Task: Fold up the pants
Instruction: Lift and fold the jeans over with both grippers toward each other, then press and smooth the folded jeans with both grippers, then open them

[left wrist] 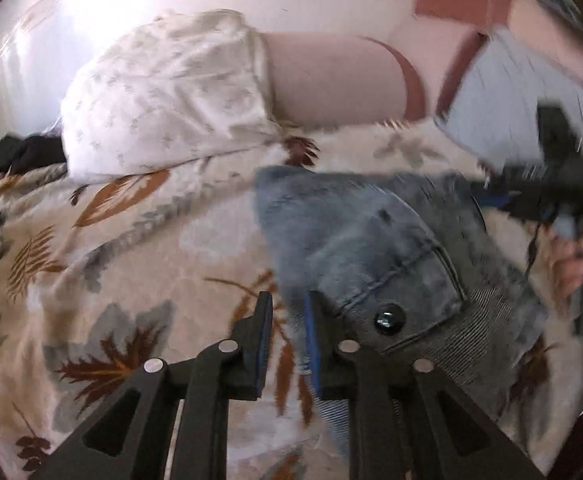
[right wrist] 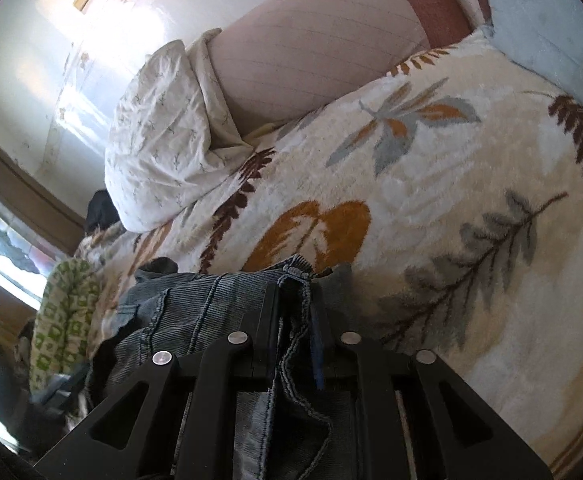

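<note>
Your right gripper [right wrist: 295, 300] pinches a denim seam of the pants [right wrist: 211, 300]; your left gripper [left wrist: 287, 312] is nearly closed and empty.

Frayed blue-grey corduroy jeans fabric runs between the right fingers [right wrist: 269, 312], which press on it; the rest bunches to their left on the leaf-print blanket [right wrist: 431, 184]. In the left wrist view the pants [left wrist: 371, 240] lie folded on that blanket [left wrist: 131, 260], waistband button [left wrist: 385, 318] facing up just right of your left fingers [left wrist: 265, 320], whose narrow gap shows only blanket. Your right gripper [left wrist: 491, 196] reaches in from the right edge, blurred, hand [left wrist: 571, 264] on its handle. White printed pillow [left wrist: 163, 96] leans on the pink headboard [left wrist: 331, 80] behind.
</note>
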`<state>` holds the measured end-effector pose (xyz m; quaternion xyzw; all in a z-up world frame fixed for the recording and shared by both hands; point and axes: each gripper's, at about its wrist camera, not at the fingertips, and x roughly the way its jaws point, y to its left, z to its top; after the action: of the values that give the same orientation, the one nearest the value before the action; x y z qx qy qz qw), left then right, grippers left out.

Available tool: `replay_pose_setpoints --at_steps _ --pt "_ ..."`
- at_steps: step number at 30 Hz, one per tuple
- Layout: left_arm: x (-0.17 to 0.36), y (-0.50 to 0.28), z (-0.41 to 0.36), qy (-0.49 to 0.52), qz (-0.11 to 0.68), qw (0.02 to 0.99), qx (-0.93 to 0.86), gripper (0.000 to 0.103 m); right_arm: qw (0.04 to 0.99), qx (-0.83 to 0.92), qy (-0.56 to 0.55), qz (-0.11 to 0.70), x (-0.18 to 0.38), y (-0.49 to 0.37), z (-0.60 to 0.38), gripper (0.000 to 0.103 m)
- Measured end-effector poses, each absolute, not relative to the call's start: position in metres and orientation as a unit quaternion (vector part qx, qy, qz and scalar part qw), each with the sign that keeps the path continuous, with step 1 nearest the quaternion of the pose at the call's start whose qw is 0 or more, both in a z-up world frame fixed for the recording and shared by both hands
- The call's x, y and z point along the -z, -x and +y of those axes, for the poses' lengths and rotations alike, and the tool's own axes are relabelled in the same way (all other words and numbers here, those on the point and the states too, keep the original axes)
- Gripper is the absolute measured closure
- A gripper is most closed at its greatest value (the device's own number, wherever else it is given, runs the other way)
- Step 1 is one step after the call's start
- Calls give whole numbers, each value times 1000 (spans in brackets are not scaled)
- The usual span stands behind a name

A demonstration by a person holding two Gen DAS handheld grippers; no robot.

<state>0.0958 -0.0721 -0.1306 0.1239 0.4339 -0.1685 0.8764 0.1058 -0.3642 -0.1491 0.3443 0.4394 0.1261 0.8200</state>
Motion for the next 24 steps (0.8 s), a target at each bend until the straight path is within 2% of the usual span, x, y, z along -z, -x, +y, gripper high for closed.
replay_pose_setpoints --at_steps 1,3,4,14,16,17,18,24 --pt "136 -94 -78 -143 431 875 165 87 817 -125 -349 441 148 -103 -365 78" --pt "139 -92 -78 -139 439 872 169 88 805 -117 -365 453 146 -89 -369 48" --pt "139 -93 -78 -131 442 871 172 88 799 -115 -372 457 146 -82 -371 45" --pt "141 -94 -83 -130 449 866 179 88 743 -176 -392 513 155 -25 -349 42" --pt "141 -94 -83 -126 449 866 181 88 751 -183 -377 510 152 -22 -340 54" --pt "141 -94 -83 -121 450 866 184 88 754 -192 -367 510 148 -23 -337 75" --pt "140 -94 -86 -118 450 865 188 89 763 -186 -348 512 144 -22 -334 91" --pt "144 -80 -117 -165 437 859 209 89 807 -125 -290 499 128 -21 -336 93"
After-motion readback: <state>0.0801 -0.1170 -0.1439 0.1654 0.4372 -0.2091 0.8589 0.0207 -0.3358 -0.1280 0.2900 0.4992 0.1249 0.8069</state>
